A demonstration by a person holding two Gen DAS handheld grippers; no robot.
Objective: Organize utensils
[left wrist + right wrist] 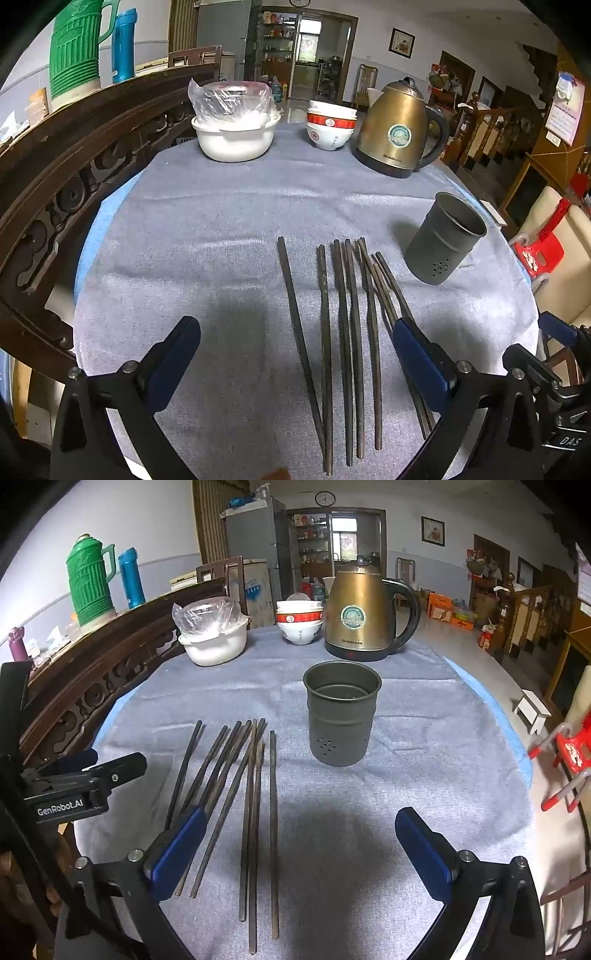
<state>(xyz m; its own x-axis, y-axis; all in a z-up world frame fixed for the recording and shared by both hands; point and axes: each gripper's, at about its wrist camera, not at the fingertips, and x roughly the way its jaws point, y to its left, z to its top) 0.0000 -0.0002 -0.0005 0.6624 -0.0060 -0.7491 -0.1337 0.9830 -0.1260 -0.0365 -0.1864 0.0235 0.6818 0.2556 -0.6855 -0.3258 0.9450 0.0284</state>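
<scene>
Several dark chopsticks (345, 332) lie side by side on the grey cloth, pointing away from me; they also show in the right wrist view (251, 805). A grey metal utensil cup (445, 240) with drain holes stands upright and empty to their right, also in the right wrist view (341, 716). My left gripper (295, 350) is open and empty above the near ends of the chopsticks. My right gripper (301, 842) is open and empty, just right of the chopsticks and in front of the cup.
A gold electric kettle (400, 129), stacked bowls (330, 125) and a white pot with a plastic-wrapped bowl (234, 125) stand at the far edge. A carved wooden rail (74, 173) runs along the left. A red stool (569, 753) stands off the right edge.
</scene>
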